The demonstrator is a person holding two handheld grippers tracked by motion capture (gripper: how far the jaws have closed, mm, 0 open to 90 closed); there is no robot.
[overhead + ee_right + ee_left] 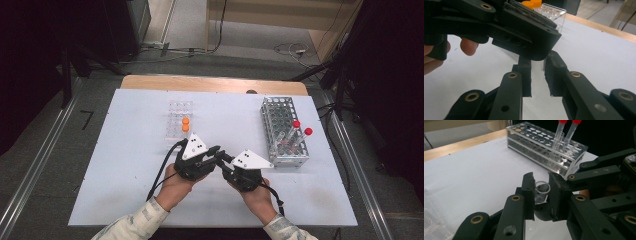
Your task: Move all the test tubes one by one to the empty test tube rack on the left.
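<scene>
Left gripper view: left gripper (pixel 541 192) clamps an open clear tube (pixel 541 188) above the counter (pixel 474 175); right gripper (pixel 226 159) meets it, jaws narrowly apart. Risk: misaligned handover could crack or drop the tube.

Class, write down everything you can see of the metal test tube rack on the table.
The metal test tube rack is a shiny, silvery box frame with tiers of plates punched with round holes. It stands flat on the white table, at its right side, long side running away from the person. Two clear tubes with red caps lean in its near end. Neither tool touches it.
</scene>
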